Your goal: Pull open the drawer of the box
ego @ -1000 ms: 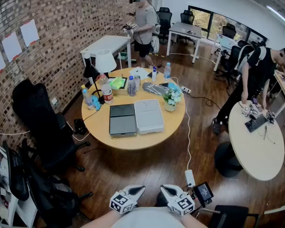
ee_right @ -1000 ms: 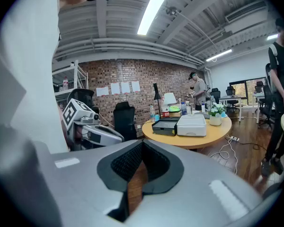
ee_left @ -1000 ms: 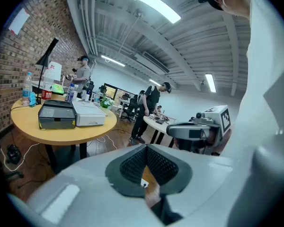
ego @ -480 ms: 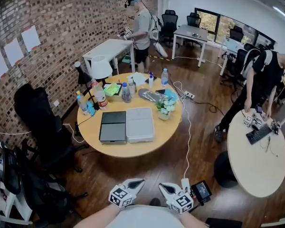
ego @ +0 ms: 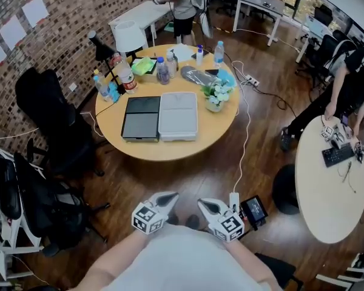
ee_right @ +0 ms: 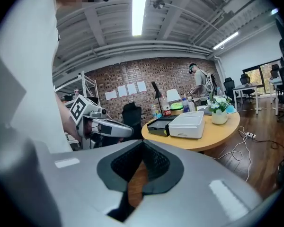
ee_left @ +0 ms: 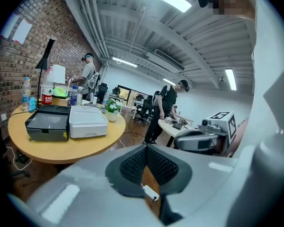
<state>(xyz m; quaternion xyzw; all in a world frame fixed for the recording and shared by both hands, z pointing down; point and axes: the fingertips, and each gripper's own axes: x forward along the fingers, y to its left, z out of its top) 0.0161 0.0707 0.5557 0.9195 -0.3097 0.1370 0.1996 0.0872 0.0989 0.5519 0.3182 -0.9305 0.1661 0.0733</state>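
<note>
Across the room, on the round table (ego: pixel 188 147), the white box (ego: pixel 178 115) sits just beside a dark box (ego: pixel 139 119), well apart from both grippers. Unbraced, it may slide instead of its drawer opening. Left gripper (ego: pixel 168 196) and right gripper (ego: pixel 205 204) hang near the body, jaws together, empty.
</note>
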